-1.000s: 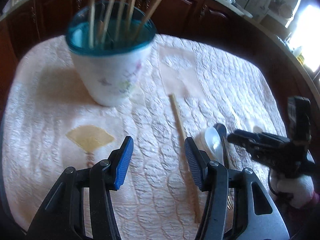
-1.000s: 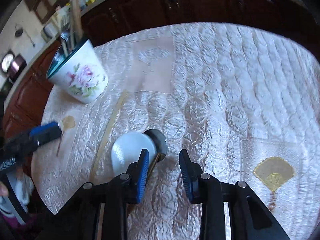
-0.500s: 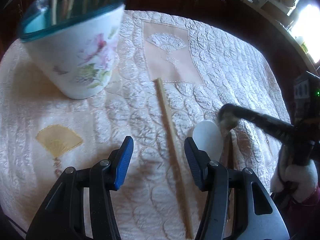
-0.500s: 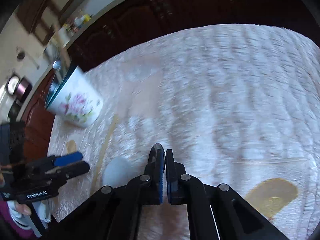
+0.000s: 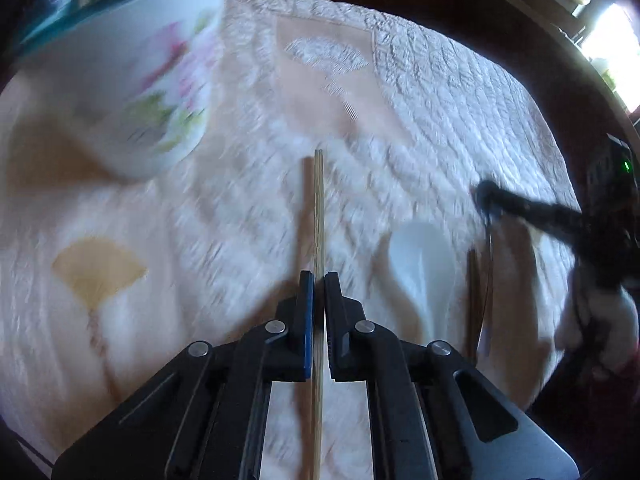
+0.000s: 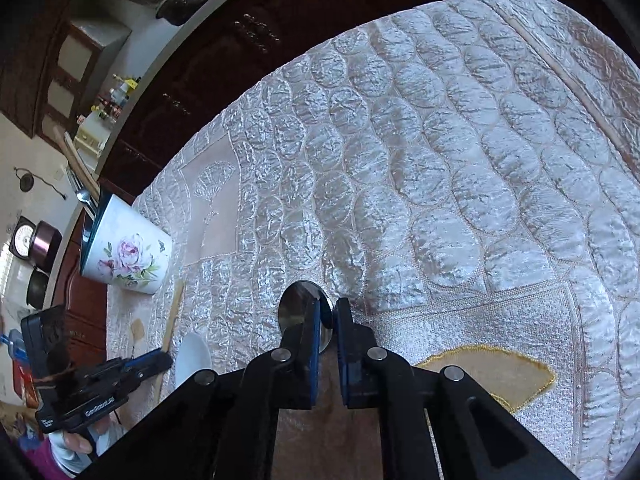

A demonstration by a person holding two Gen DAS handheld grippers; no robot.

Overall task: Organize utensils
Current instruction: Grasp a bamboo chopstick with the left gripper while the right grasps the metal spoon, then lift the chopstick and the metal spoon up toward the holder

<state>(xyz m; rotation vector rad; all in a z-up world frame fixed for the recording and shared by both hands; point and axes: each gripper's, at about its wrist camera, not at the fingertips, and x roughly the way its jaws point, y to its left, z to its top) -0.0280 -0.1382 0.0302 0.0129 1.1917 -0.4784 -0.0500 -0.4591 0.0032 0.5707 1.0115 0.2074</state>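
Note:
My left gripper (image 5: 319, 280) is shut on a wooden chopstick (image 5: 318, 208) and holds it just above the cloth, its tip pointing away. My right gripper (image 6: 327, 312) is shut on a metal spoon (image 6: 298, 307), whose round bowl sticks out past the fingertips. A white ceramic spoon (image 5: 422, 268) lies on the cloth to the right of the left gripper; it also shows in the right wrist view (image 6: 192, 360). The floral utensil cup (image 5: 132, 80) with a teal rim stands at the far left and holds several utensils (image 6: 82, 176).
The table is covered with a quilted cream cloth (image 6: 440, 160) with gold fan motifs (image 5: 96, 272). Dark wooden cabinets (image 6: 248, 40) stand behind the table. Another thin stick (image 5: 473, 300) lies on the cloth right of the white spoon.
My left gripper has moved forward over the chopstick and shut on it. My right gripper has shut on the metal spoon and lifted it off the cloth.

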